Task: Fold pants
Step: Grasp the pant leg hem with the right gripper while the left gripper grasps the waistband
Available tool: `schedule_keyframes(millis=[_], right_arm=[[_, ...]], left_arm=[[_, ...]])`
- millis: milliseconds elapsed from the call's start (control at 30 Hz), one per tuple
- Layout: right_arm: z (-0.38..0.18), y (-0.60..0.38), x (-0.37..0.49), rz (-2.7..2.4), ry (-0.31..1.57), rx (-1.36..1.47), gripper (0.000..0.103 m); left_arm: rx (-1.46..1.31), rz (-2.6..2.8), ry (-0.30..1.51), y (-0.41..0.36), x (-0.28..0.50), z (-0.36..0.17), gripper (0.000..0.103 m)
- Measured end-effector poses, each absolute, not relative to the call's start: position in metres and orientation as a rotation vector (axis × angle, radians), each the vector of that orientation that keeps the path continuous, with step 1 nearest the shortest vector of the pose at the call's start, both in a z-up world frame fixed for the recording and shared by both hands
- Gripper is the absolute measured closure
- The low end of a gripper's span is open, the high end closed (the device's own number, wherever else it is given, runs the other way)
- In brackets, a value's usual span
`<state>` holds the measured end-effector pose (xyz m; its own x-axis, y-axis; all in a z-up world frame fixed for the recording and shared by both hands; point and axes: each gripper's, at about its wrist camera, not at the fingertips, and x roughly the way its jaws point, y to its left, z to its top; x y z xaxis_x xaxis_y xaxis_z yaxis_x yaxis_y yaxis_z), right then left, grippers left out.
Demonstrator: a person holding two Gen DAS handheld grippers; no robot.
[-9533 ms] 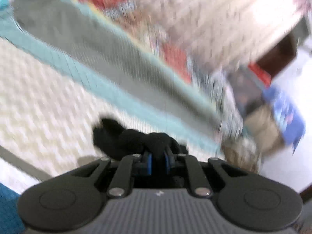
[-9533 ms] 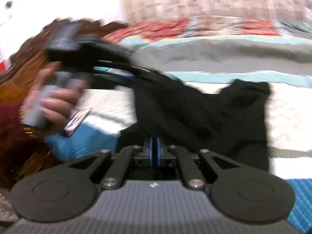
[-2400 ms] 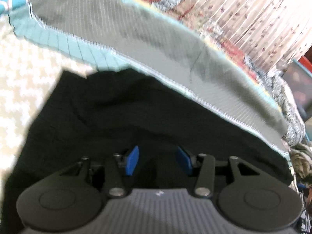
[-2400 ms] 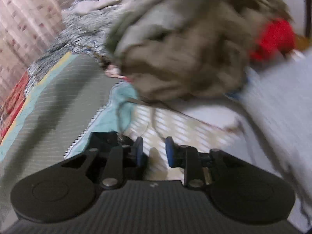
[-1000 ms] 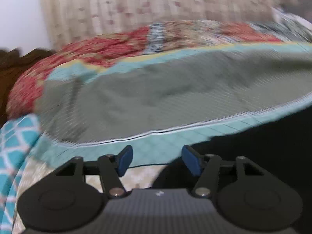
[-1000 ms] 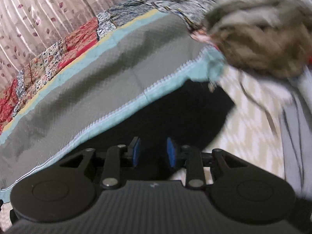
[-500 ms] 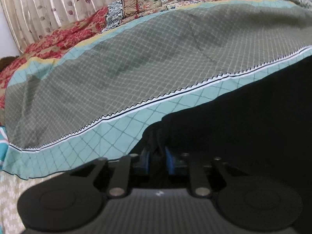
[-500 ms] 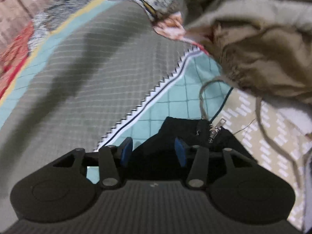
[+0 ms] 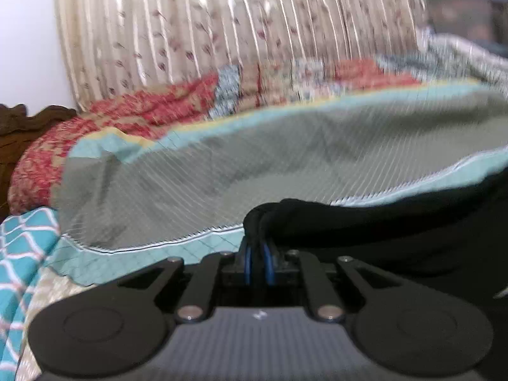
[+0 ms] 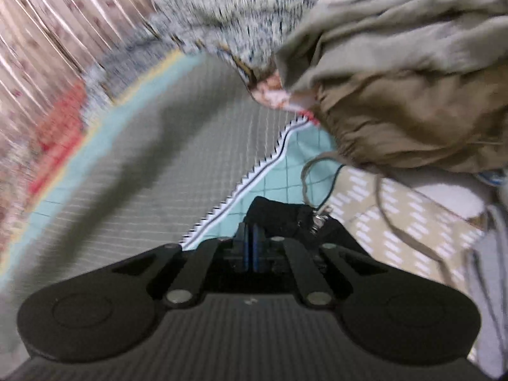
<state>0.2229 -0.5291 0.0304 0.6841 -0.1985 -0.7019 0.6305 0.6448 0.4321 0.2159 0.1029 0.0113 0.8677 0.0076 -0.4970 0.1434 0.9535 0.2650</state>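
The black pants (image 9: 397, 231) stretch from the middle of the left wrist view off to the right. My left gripper (image 9: 257, 250) is shut on a bunched corner of the black pants, lifted a little off the bed. In the right wrist view my right gripper (image 10: 250, 238) is shut on another corner of the black pants (image 10: 279, 216), beside a small metal zipper pull (image 10: 319, 220). The rest of the cloth is hidden under each gripper body.
A grey quilt with a teal border (image 9: 254, 165) (image 10: 143, 165) lies just beyond the pants. A heap of tan clothes (image 10: 397, 79) with a loose drawstring sits at the right. A pleated curtain (image 9: 222, 25) hangs behind the bed. A dark wooden headboard (image 9: 19, 127) stands at the left.
Both grippers closed on corners of the black pants. The left one has since lifted and swung its corner, the view now showing more curtain. The right one shifted slightly with its corner.
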Motion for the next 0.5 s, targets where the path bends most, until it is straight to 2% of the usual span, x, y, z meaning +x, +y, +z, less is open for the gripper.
schedule_keyframes(millis=[133, 267, 500], right_arm=[[0.061, -0.535, 0.145, -0.483, 0.548, 0.789, 0.101], [0.064, -0.535, 0.08, -0.45, 0.575, 0.818, 0.101], [0.04, -0.496, 0.075, -0.331, 0.692, 0.843, 0.096]], left_arm=[[0.247, -0.092, 0.467, 0.11, 0.147, 0.037, 0.095], [0.237, -0.122, 0.492, 0.105, 0.081, 0.037, 0.095], [0.23, -0.175, 0.564, 0.072, -0.026, 0.016, 0.095]])
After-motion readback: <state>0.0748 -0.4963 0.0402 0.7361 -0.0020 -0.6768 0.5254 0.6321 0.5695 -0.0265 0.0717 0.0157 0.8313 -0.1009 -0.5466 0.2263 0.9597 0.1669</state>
